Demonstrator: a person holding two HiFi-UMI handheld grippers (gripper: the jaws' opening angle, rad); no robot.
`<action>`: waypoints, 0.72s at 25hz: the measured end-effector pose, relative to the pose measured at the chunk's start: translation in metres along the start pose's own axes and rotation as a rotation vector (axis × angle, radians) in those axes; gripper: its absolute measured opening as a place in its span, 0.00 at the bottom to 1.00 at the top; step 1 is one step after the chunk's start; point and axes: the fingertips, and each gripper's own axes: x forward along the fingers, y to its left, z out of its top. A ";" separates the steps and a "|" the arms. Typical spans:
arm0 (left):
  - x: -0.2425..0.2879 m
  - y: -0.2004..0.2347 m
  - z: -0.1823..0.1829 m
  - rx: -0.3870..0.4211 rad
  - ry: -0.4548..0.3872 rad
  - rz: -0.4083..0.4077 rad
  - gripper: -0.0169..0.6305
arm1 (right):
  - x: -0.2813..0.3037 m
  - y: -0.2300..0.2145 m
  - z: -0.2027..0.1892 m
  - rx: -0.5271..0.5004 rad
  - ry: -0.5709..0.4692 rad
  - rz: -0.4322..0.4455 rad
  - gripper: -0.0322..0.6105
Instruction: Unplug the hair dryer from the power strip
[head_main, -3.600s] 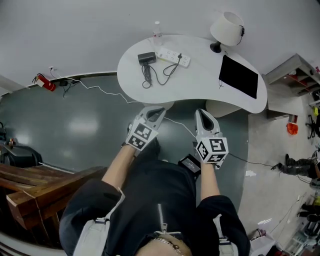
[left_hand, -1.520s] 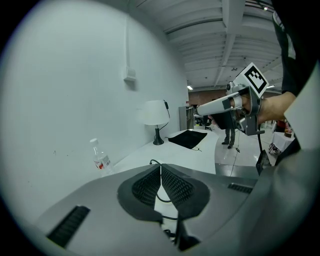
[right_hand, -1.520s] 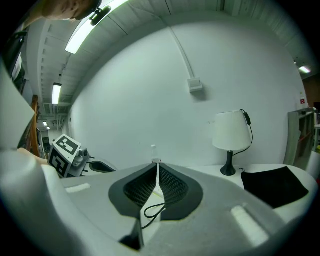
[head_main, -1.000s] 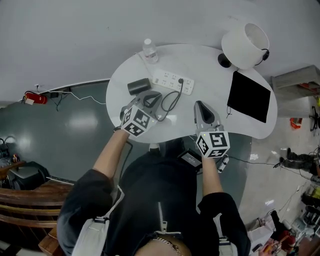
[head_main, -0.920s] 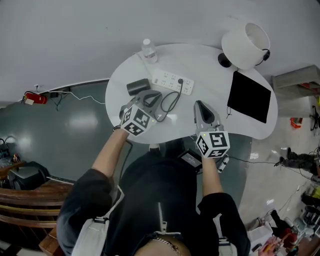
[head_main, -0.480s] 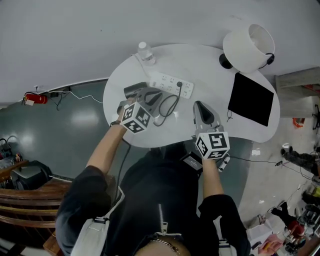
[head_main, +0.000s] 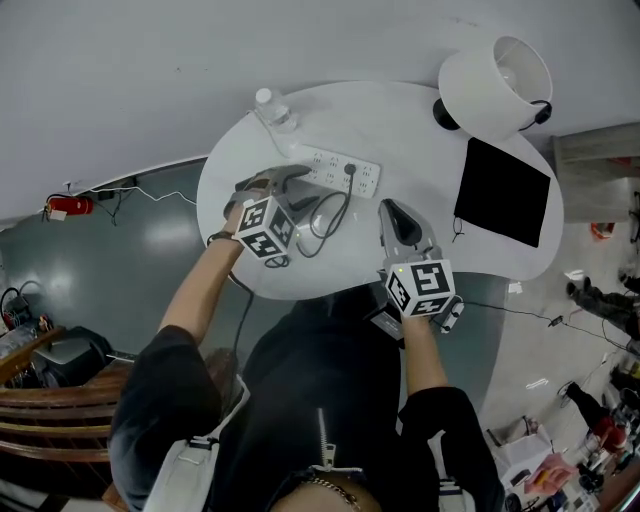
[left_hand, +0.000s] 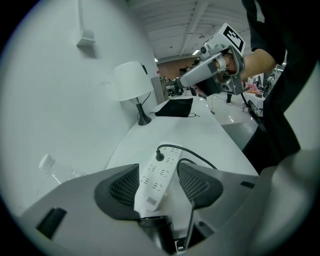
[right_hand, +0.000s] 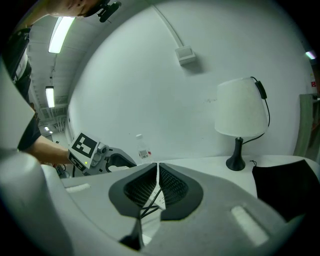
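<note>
Hair dryer (left_hand: 156, 226): its dark body shows low between the two jaws of the left claw (left_hand: 159, 170), at their base and close to the camera. In the head view most of it is covered by that claw. Its black cord (left_hand: 200, 156) runs past the right-hand jaw and curves ahead to the plug (left_hand: 160, 155).

Left claw: the jaws stand moderately wide and have just been opening. The pads press on nothing. The hair dryer body lies in the gap, and the near end of the power strip (head_main: 340, 172) lies just ahead of the tips. The claw is tilted down toward the white worktop (head_main: 400, 130).

Plug: seated in a socket near the far end of the power strip, ahead of the left claw and off to the left of the right claw (head_main: 392, 215).

Right claw: the jaws are drawn together to a thin slit and hold nothing. It hangs over the near edge of the worktop, well apart from the left claw. Through the slit, a loop of cord and part of the power strip show farther ahead.

Other items:
- A clear bottle (head_main: 270, 108) stands beyond the left claw, near the far rim.
- A white lamp (head_main: 495, 72) stands ahead and to the right of the right claw.
- A black flat sheet (head_main: 502, 192) lies to the right of the right claw.
</note>
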 end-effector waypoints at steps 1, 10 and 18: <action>0.003 0.001 -0.001 0.011 0.008 -0.016 0.40 | 0.002 -0.001 0.000 0.002 0.002 0.002 0.07; 0.027 0.013 -0.009 0.121 0.080 -0.076 0.56 | 0.014 -0.007 -0.006 0.013 0.020 0.016 0.07; 0.052 0.015 -0.009 0.219 0.146 -0.158 0.59 | 0.017 -0.019 -0.012 0.035 0.025 0.009 0.07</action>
